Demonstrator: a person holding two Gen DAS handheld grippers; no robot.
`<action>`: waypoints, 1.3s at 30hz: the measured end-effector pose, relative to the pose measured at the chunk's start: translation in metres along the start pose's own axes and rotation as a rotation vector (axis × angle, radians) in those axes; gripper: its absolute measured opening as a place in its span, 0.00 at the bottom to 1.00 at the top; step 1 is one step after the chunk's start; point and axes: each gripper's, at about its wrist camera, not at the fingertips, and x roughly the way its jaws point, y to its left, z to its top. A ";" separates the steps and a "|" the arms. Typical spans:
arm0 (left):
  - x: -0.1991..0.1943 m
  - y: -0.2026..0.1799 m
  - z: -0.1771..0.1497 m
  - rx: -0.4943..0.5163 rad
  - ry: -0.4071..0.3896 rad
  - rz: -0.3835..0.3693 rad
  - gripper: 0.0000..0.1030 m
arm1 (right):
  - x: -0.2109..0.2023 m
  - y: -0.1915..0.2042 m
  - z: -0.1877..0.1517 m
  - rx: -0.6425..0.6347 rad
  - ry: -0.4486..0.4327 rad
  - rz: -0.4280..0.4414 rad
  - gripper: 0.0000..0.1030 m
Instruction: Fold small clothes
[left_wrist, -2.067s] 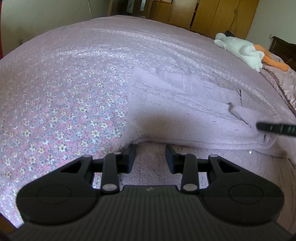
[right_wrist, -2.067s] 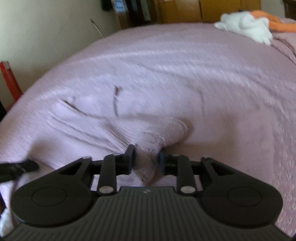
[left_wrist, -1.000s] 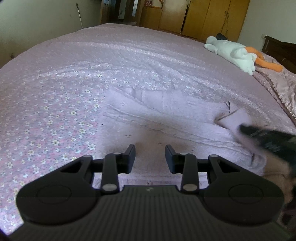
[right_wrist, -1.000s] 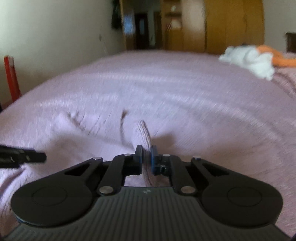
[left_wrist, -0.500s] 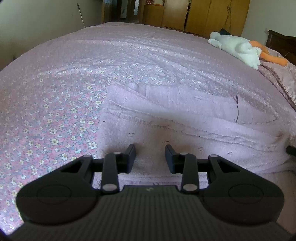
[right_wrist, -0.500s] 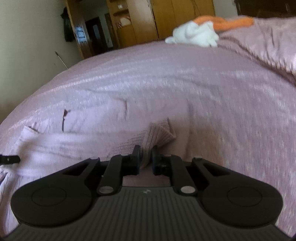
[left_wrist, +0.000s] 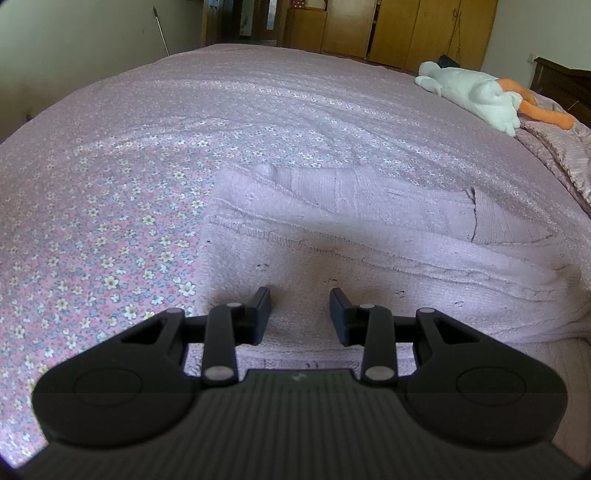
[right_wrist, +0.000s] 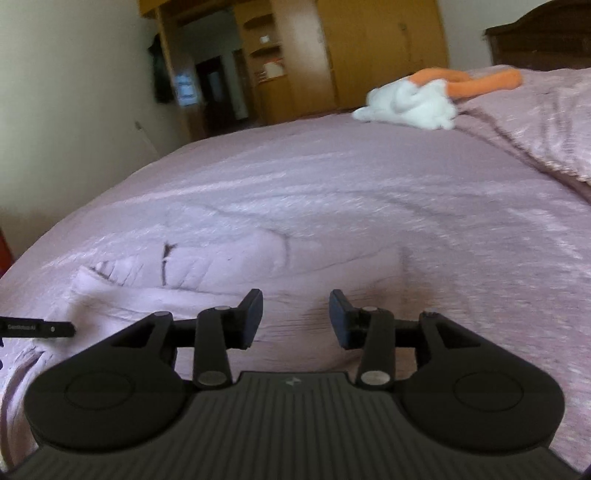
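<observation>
A wide bed (left_wrist: 295, 103) covered by a floral pink spread is seen in both wrist views, and most of its surface is left free: bare spread stretches from the garment to the far edge of the bed and to the left edge. At the far right corner of the bed a white and orange plush toy (left_wrist: 476, 92) is laid beside a crumpled pink blanket (left_wrist: 554, 147), well apart from the work area. Half a second ago a fold of knit cloth was pinched between the nearly closed fingers of the right gripper (right_wrist: 295, 314); that fold has since been released, and the jaws are now spread wide with nothing between them. The left gripper (left_wrist: 299, 312) is unchanged, its jaws likewise spread wide and holding nothing. The lilac knit garment (left_wrist: 369, 229) is laid flat near the near edge of the bed, folded lengthwise into a long band with a ribbed hem running across it. It is found directly beneath and ahead of the left gripper, and in the right wrist view it is spread ahead and to the left of the right gripper, where the tip of the left gripper is also seen at the left border. Whether either set of fingertips is touching the cloth cannot be told.
</observation>
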 end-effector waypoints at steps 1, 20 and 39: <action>0.000 0.000 0.000 -0.001 0.000 0.000 0.36 | 0.007 0.001 0.000 -0.004 0.012 0.010 0.46; -0.024 0.006 -0.001 0.001 0.011 -0.010 0.36 | -0.007 -0.014 -0.015 -0.002 0.092 -0.007 0.53; -0.101 0.040 -0.058 0.004 0.075 0.027 0.48 | -0.107 -0.027 -0.077 0.017 0.219 -0.002 0.59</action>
